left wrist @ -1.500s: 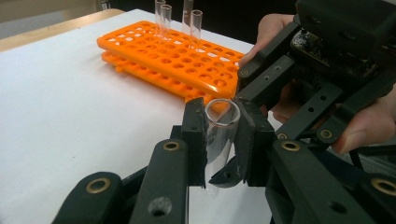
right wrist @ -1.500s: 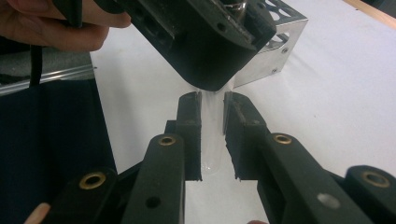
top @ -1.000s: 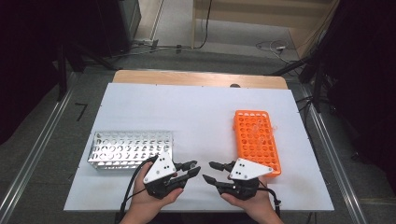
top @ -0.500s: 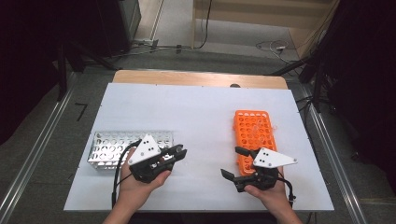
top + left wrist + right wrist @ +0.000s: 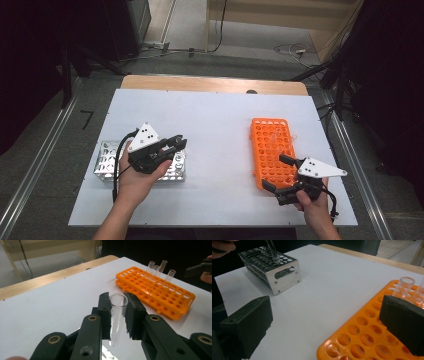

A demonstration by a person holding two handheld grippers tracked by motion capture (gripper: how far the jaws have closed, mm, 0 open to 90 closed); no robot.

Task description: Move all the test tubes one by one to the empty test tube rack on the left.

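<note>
Left claw [image 5: 117, 307] grips a glass tube [image 5: 117, 315] over the metal rack [image 5: 107, 165] — next, lower it into a hole. Right claw [image 5: 280, 175], jaws just opened, empty beside the orange rack [image 5: 270, 145].

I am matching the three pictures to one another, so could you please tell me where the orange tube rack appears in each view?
High view: the orange rack lies right of centre on the white table, just ahead of the right gripper.
Left gripper view: upper right, beyond the clear tube that the left gripper holds.
Right gripper view: lower right corner, behind the right-hand finger.
Shared landmark: the metal rack.
</note>
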